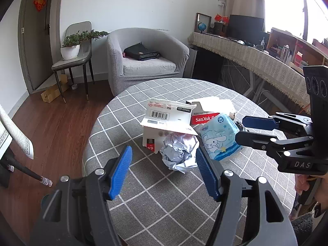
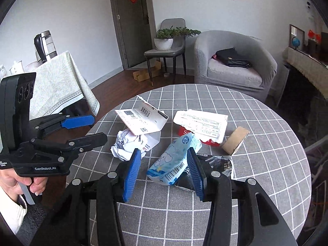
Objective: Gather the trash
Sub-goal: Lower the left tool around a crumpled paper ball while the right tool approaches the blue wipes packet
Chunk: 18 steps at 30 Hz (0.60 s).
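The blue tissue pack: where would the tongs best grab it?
Across its narrow middle, from above. The tissue pack lies flat and long on the table, its long sides open, already between the right tongs' open fingers.

A round table (image 1: 143, 194) carries a grey cloth with a white grid. Beyond its far edge stands a grey tub armchair (image 1: 143, 61); a black bag (image 1: 141, 52) lies on the seat. Left of the armchair is a grey dining chair (image 1: 71, 61) bearing a potted plant (image 1: 70, 47) in a white pot. A cardboard box (image 1: 51, 94) lies on the wood floor under that chair, beside a grey door (image 1: 34, 41). Along the right wall runs a long desk (image 1: 256, 57) with a fringed cloth, holding a monitor (image 1: 246, 25) and a small globe (image 1: 202, 27). A side table (image 2: 57, 82) under a patterned cloth holds a kettle (image 2: 44, 45).
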Each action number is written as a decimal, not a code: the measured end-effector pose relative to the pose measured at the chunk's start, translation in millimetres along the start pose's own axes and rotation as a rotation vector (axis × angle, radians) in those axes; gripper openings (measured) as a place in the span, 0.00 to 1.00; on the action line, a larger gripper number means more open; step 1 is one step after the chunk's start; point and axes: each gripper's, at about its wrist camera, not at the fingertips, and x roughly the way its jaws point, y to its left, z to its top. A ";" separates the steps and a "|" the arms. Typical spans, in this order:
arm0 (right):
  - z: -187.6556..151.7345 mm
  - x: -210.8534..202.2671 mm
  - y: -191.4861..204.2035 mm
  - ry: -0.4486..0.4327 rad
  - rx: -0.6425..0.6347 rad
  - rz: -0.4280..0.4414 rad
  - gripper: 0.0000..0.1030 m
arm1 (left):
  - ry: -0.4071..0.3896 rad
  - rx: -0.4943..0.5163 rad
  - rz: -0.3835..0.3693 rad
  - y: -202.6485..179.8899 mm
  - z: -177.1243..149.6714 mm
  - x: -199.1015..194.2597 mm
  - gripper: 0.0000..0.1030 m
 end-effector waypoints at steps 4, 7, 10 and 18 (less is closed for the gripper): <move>-4.6 -3.3 -8.5 0.006 0.021 -0.005 0.46 | 0.011 0.003 -0.002 -7.7 -0.8 10.1 0.66; -9.0 -3.4 -11.7 0.017 0.026 -0.005 0.46 | 0.022 0.007 -0.005 -13.1 -1.2 18.0 0.66; -12.0 -3.1 -13.1 0.024 0.034 0.002 0.46 | 0.037 0.013 0.003 -18.4 -2.7 27.1 0.66; -16.0 2.1 -18.3 0.046 0.074 0.037 0.46 | 0.061 0.004 0.025 -20.0 -2.6 40.9 0.57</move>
